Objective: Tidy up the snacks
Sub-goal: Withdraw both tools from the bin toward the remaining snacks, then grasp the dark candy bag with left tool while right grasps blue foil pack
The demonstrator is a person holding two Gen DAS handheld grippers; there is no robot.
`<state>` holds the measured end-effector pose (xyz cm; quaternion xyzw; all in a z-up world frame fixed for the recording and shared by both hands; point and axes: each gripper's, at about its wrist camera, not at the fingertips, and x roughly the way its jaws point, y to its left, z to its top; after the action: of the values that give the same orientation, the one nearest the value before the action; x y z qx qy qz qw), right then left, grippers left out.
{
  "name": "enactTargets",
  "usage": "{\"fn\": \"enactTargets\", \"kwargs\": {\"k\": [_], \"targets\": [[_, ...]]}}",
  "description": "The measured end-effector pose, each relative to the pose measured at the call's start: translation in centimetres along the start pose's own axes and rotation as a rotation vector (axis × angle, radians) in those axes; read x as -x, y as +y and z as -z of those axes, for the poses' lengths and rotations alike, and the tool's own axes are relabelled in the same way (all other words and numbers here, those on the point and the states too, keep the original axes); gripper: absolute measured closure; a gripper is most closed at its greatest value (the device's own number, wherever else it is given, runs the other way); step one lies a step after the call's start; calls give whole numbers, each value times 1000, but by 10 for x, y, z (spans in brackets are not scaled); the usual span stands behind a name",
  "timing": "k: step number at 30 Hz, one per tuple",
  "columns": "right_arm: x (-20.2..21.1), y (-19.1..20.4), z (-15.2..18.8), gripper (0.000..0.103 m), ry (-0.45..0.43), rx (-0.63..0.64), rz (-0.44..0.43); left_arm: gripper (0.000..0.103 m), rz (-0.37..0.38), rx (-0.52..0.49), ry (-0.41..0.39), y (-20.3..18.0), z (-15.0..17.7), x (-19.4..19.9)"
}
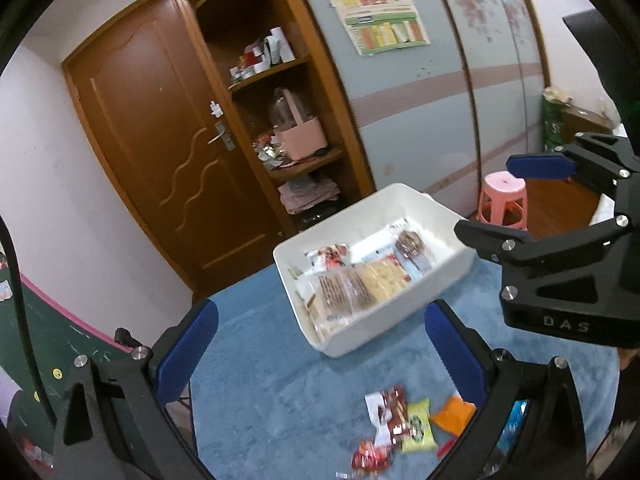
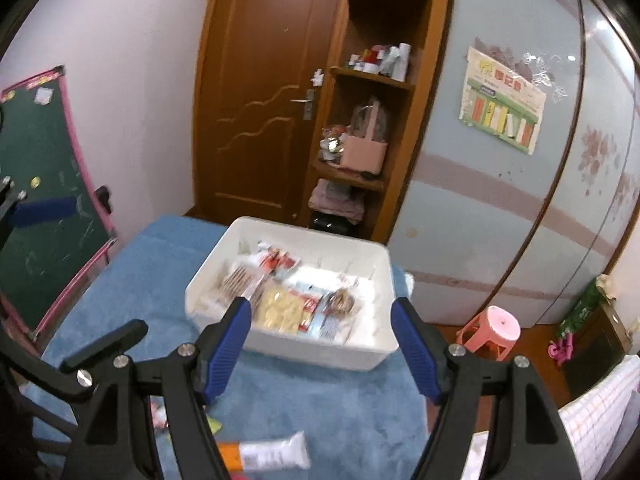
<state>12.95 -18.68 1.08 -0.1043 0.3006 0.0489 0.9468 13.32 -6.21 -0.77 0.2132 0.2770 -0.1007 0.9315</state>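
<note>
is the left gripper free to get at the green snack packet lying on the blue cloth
Probably yes. The left gripper is open and empty, and the green snack packet lies uncovered on the blue cloth just below its fingers, though neighbouring packets touch it.

Bg from my view: brown door shut, shelf unit beside it, poster on wardrobe, pink stool, chalkboard at left.

A home bedroom: wooden door, sliding wardrobe, cluttered corner shelves, pink stool.
</note>
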Motion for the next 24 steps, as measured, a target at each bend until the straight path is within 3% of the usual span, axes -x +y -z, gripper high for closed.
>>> {"fn": "enactTargets", "kwargs": {"k": [3,9,16,24], "targets": [[10,-3,18,30,47,-50,-82,0,47,0,21,-3,17,12],[26,-2,55,30,66,-98,-154,0,117,-26,100,-12,58,18],[15,18,115,30,177,-77,-141,0,192,2,234,-34,114,-3],[-17,6,176,30,339,-207,-157,0,337,92,379,-74,158,-34]]}}
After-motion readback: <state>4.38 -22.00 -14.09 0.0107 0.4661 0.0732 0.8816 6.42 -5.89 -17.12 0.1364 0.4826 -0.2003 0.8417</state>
